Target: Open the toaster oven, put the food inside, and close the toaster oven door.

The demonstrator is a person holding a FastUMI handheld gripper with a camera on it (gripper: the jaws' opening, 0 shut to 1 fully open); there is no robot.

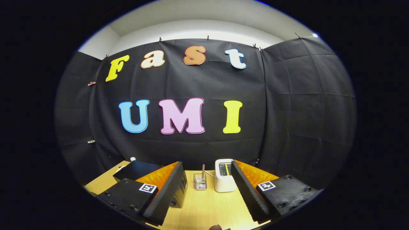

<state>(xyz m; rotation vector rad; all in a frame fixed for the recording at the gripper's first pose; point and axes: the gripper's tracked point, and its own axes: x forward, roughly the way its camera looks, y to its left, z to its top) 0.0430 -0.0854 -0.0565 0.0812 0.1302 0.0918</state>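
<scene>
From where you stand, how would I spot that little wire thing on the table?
Start at the wooden table in front of the black cloth wall. Beyond the open gripper, between its spread fingers, a white toaster stands beside a black toaster oven. The wire basket sits between them: small, see-through, with a stick poking up.

Tabletop (207, 207): wire holder (200, 184) and toaster (224, 175) side by side beyond the open hand-held gripper (204, 204); toaster oven (140, 171) behind its left finger.
</scene>
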